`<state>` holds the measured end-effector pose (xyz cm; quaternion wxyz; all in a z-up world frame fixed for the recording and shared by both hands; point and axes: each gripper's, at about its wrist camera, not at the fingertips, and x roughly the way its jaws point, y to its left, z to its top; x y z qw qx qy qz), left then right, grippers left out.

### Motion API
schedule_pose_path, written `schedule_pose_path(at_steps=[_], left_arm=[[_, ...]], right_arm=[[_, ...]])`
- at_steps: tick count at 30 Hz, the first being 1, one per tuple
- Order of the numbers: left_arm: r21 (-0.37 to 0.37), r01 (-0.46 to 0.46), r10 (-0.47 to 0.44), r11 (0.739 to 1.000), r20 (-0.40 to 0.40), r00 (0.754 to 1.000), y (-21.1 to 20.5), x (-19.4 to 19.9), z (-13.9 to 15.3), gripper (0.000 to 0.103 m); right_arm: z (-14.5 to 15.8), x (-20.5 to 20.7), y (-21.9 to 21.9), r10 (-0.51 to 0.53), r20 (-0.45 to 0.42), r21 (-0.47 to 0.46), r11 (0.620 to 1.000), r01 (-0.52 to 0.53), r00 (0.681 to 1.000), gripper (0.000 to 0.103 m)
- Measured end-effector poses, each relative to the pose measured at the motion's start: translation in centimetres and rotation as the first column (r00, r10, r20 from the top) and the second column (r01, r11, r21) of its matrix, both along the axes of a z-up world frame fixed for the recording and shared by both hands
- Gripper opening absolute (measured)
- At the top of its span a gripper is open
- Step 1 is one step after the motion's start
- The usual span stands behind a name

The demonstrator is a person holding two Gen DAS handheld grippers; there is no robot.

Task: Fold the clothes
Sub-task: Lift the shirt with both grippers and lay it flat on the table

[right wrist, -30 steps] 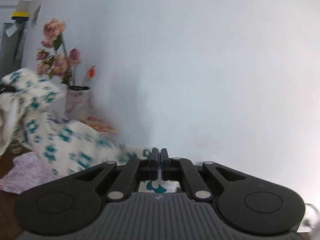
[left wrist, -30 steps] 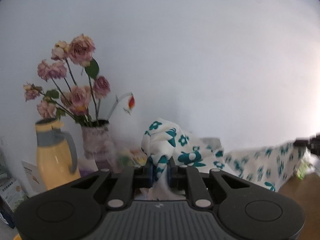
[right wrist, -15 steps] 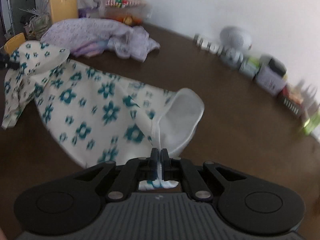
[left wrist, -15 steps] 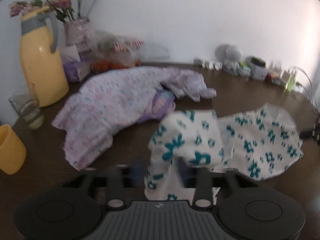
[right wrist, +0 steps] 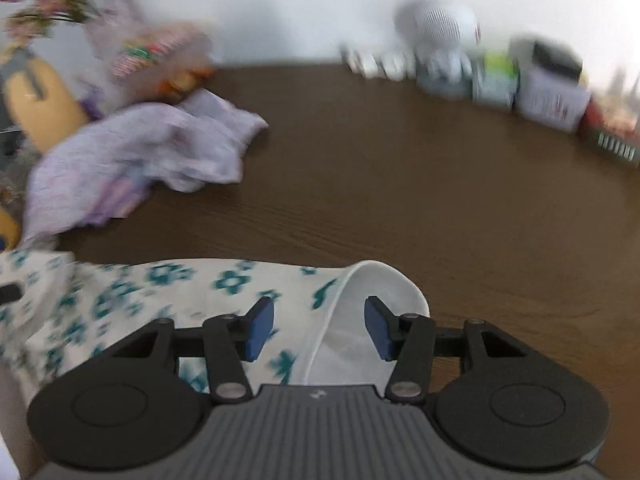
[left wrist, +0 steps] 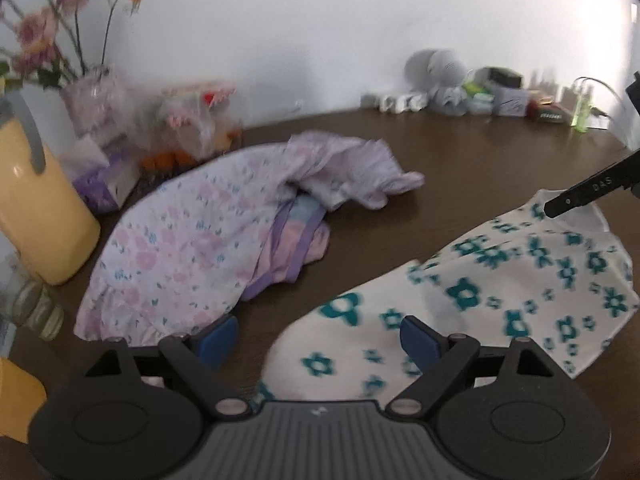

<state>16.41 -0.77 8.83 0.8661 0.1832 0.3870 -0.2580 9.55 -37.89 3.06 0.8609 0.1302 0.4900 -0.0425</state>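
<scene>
- We see the white garment with teal flowers (left wrist: 500, 292) lying on the brown surface (left wrist: 460, 168); its near edge is hidden behind each tool's body, and its print is smeared by blur.
- In the right wrist view the same garment (right wrist: 168, 296) is cut off at the left edge, with a turned-up white opening at its right end.
- The left tool (left wrist: 318, 334) has just been opening; its blue pads (left wrist: 218, 338) stand wide apart, the garment's rounded end lying between them, and neither pad presses on it.
- The right tool (right wrist: 318, 328) has also just been opening; its pads are spread, with the white opening between them, ungripped.
- A dark bar (left wrist: 588, 192) reaches in over the garment's far corner; we cannot tell whether it touches.
- Left of the garment lies a crumpled lilac floral garment (left wrist: 208, 236), with a pink and purple piece partly tucked under it.
- Beyond the lilac garment stand a yellow jug (left wrist: 36, 208), cut off at the frame edge, and a vase of flowers (left wrist: 92, 96).
- Behind the garment, along the wall, a row of small items (left wrist: 480, 96) is too blurred to name.
</scene>
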Motion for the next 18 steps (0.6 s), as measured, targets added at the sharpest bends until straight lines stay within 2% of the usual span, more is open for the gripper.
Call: schedule_pose_path(at_steps=[3,4,5,6,7,8,9,11,13,16,18], left_arm=[[-0.045,-0.003,0.001,0.999,-0.053,0.999,0.8,1.5,-0.9,0.087],[-0.061,-0.001,-0.003,0.998,-0.072,0.997,1.0,2.0,-1.2,0.084],[-0.081,0.007,-0.015,0.997,-0.096,0.995,1.1,2.4,-1.4,0.069],[-0.099,0.015,-0.027,0.995,-0.119,0.993,1.1,2.7,-1.6,0.053],[-0.112,0.019,-0.034,0.994,-0.139,0.99,1.0,3.0,-1.8,0.009],[-0.124,0.022,-0.042,0.992,-0.159,0.986,1.0,3.4,-1.9,0.004],[-0.131,0.027,-0.048,0.991,-0.158,0.986,0.8,3.6,-1.8,0.003],[-0.129,0.038,-0.048,0.991,-0.081,0.996,0.5,3.7,-0.2,0.003],[-0.152,0.035,-0.034,0.988,0.004,0.999,0.6,3.8,2.5,0.003],[-0.215,0.049,-0.013,0.975,0.165,0.986,2.0,2.9,8.2,0.002],[-0.246,0.078,-0.006,0.966,0.279,0.96,3.7,1.0,11.8,0.002]], right_arm=[[-1.6,1.7,-1.0,-0.053,-0.021,0.059,0.997,0.054,0.998,0.05],[-1.8,2.0,-1.3,-0.065,-0.014,0.087,0.994,0.066,0.998,0.046],[-1.7,2.3,-1.3,-0.066,-0.005,0.094,0.993,0.066,0.998,0.027],[-1.6,2.5,-1.2,-0.063,0.004,0.095,0.994,0.063,0.998,0.015],[-1.4,2.7,-1.2,-0.061,0.013,0.096,0.994,0.06,0.998,0.002],[-1.2,2.9,-1.1,-0.059,0.022,0.097,0.994,0.057,0.998,0.002],[-1.0,3.1,-1.1,-0.057,0.031,0.098,0.994,0.054,0.998,0.002],[0.9,3.1,-1.1,-0.059,0.102,0.079,0.996,0.051,0.993,0.001],[4.3,2.9,-1.5,-0.07,0.206,0.089,0.995,0.052,0.976,0.001],[11.2,1.0,-1.8,-0.065,0.399,0.073,0.997,0.039,0.915,0.001],[15.9,-0.9,-1.9,-0.051,0.53,0.053,0.998,0.027,0.846,0.001]])
